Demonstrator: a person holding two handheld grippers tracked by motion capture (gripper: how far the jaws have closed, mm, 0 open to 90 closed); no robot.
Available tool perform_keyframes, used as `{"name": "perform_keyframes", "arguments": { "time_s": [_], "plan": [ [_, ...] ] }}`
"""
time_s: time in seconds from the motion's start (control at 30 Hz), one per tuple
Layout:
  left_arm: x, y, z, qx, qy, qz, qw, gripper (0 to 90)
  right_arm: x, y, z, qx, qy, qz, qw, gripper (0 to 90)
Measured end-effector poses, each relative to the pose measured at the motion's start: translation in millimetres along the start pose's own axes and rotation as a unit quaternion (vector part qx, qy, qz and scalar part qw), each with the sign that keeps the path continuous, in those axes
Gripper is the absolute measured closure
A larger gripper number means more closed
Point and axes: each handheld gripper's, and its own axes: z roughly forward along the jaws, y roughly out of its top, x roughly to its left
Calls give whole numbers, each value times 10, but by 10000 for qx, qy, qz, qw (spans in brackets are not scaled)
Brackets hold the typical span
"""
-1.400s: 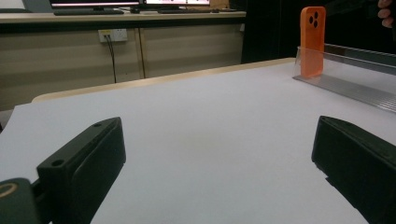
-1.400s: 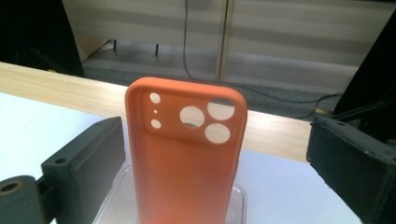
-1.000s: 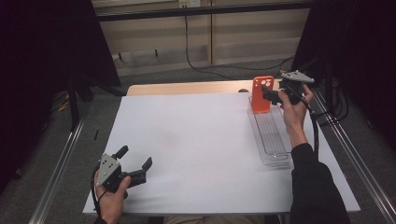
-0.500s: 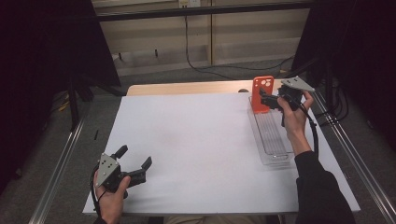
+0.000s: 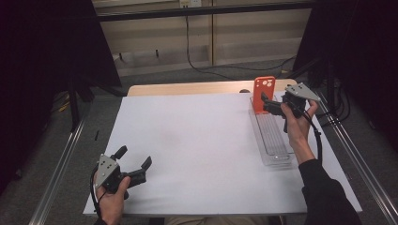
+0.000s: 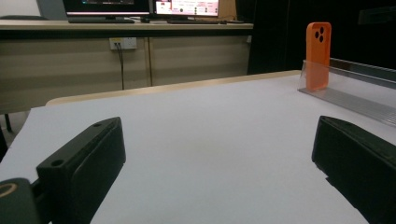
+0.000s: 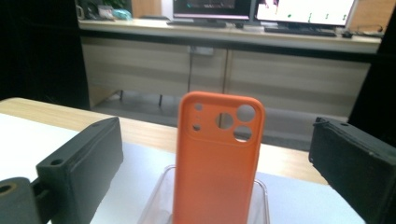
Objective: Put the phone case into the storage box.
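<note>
Where white table (image 5: 197, 140) ends, beige cabinets (image 5: 197, 37), monitors (image 7: 261, 9)

Orange phone case (image 5: 264, 93) upright in clear tray (image 5: 274, 145); right tool (image 5: 270, 105) beside.

— How many phone cases are counted on the table?

— One orange, rounded-corner phone case (image 5: 264, 93) is counted, with three large round camera openings and two small ones seen in the right gripper view.

— And racks?

— One long, clear plastic ribbed rack (image 5: 274, 143) is counted.

— How many grippers are seen?

— Two black two-jaw grippers are counted: the left gripper (image 5: 133, 168) and the right gripper (image 5: 268, 104), each with two jaws, so four jaws are counted in all. One grey three-cornered plate is counted on each.

— What else is counted?

— One white rectangular table sheet (image 5: 202, 150) is counted, and two lit monitors (image 7: 254, 9) on the far desk are made out.
</note>
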Motion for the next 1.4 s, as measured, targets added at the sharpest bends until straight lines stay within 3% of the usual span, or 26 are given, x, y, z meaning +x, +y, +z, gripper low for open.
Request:
{"name": "perform_keyframes", "arguments": {
  "time_s": [0.53, 1.27, 1.4],
  "plan": [
    [-6, -6, 3, -24, 45, -37, 10000, 27, 83, -80, -240, -88, 257, -51, 9996, 7],
    [-13, -3, -18, -32, 93, -55, 9999, 27, 210, -215, -663, -257, 278, -157, 9992, 2],
    [-14, -5, -21, -20, 108, -57, 9999, 27, 231, -191, -746, -386, 291, -160, 9987, 0]
  ]
}}
